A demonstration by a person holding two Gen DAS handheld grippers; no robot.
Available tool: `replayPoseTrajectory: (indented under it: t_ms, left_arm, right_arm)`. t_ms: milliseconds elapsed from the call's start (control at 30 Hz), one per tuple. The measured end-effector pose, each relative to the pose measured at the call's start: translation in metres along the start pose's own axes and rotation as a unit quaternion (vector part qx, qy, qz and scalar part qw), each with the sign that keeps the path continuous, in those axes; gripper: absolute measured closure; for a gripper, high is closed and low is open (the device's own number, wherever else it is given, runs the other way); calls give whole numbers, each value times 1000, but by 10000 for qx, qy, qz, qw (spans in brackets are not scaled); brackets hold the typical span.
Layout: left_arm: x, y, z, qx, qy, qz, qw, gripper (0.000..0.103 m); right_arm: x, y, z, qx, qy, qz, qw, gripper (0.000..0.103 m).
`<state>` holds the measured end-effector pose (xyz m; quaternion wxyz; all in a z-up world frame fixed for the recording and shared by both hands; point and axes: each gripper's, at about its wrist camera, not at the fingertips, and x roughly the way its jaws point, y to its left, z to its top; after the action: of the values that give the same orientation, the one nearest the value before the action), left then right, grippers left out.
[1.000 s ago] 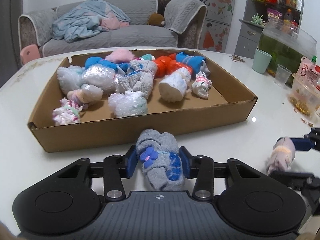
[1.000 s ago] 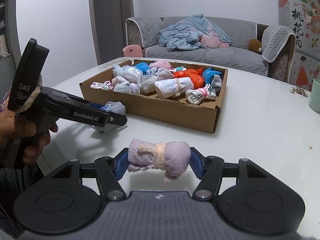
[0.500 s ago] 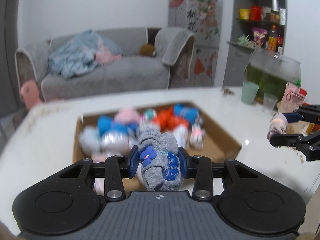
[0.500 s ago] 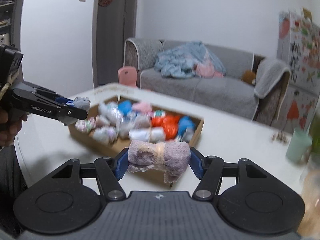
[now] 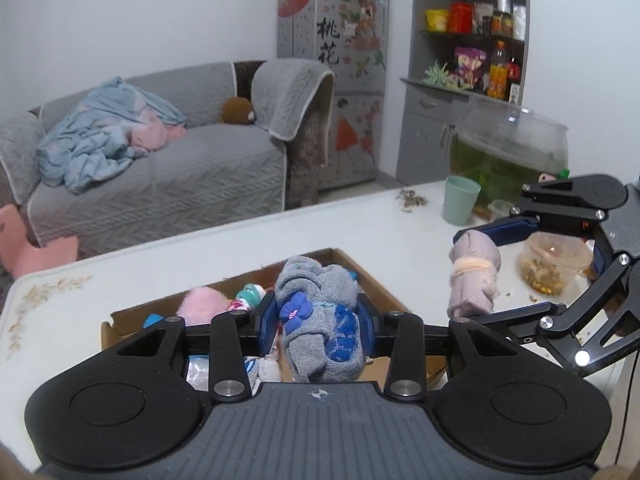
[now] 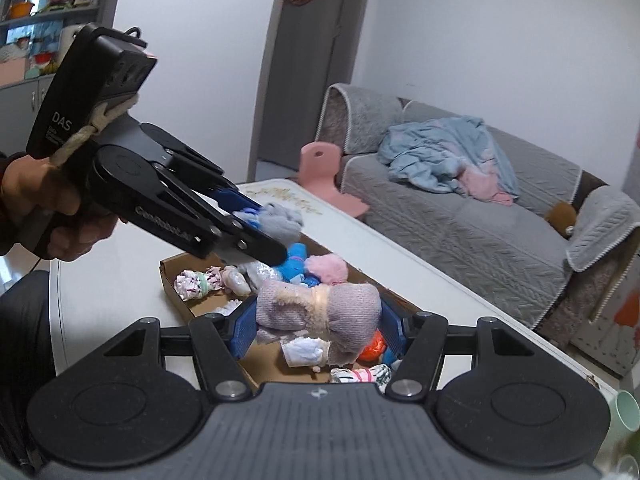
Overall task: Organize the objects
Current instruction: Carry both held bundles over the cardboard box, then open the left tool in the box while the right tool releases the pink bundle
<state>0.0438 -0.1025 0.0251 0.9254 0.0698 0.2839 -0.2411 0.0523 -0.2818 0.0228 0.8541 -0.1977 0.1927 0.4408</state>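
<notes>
My left gripper (image 5: 318, 322) is shut on a rolled grey sock bundle (image 5: 320, 312) with a purple flower and blue patches, held in the air above the cardboard box (image 5: 384, 292). My right gripper (image 6: 318, 326) is shut on a rolled lilac sock bundle (image 6: 320, 308) with a pale band, also above the box (image 6: 176, 276). Each gripper shows in the other's view: the right gripper (image 5: 476, 272) at the right with the lilac bundle (image 5: 474, 276), the left gripper (image 6: 276, 232) at the left, held by a hand (image 6: 52, 216). Several rolled sock bundles (image 6: 320, 268) lie in the box.
The box sits on a white table (image 5: 200, 272). A green cup (image 5: 460, 200), a fish bowl (image 5: 508, 160) and a tub of snacks (image 5: 552, 264) stand at the table's right. A grey sofa (image 5: 160, 176) with a blue blanket and a pink stool (image 6: 324, 176) lie beyond.
Both grippers have risen from the table with their sock bundles and now hang over the box. The box has dropped low in both views, and both wrists have rolled.
</notes>
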Motion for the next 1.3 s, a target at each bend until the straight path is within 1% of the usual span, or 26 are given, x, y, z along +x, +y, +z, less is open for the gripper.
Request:
replayPoseTrajectory:
  t_ms: [67,200,333,433,533,567,700,733,800,933,1000,1067,1167,1300]
  left_arm:
    - [10,2,-3,-32,157,-85,9998,56]
    - [38,7,-16,-211,610,-342,9973,56]
    - [65,13,-33,-381,1148,-683,9903,56]
    - [81,23,-42,-528,1458,-845,9843,56]
    - [94,34,-50,-680,1752,-872,9783,56]
    - [96,38,-50,-727,1792,-844,9775,56]
    - [101,48,-53,-630,1975,-637,9762,57]
    - [101,49,-53,-552,1988,-528,9771,57]
    - [103,52,-54,-518,1969,-458,9780,57]
    - [103,49,-58,-339,1736,-141,9841,57]
    - [103,46,-59,-291,1570,61,9872,57]
    - [104,44,-63,-411,1434,182,9886,57]
    - [103,36,-69,-519,1277,425,9895,57]
    - [98,25,-74,-610,1134,710,9891,57]
  right_arm:
    - [7,-2,0,-28,92,56,9999,44]
    - [26,-8,-8,-37,411,138,9991,44]
    - [47,-11,-16,35,728,367,9967,44]
    - [60,-16,-20,127,921,516,9943,44]
    - [74,-20,-25,219,1139,668,9910,44]
    - [76,-21,-27,249,1189,719,9900,44]
    - [90,-21,-29,299,1400,930,9853,44]
    - [94,-20,-28,291,1454,997,9839,44]
    - [105,-18,-30,285,1595,1101,9806,44]
    - [122,-12,-34,190,1777,1111,9776,44]
    - [126,-8,-34,73,1769,1027,9788,44]
    - [129,-5,-34,-70,1708,889,9813,44]
    - [134,-4,-35,-146,1708,706,9827,44]
    - [130,3,-45,-197,1748,464,9833,44]
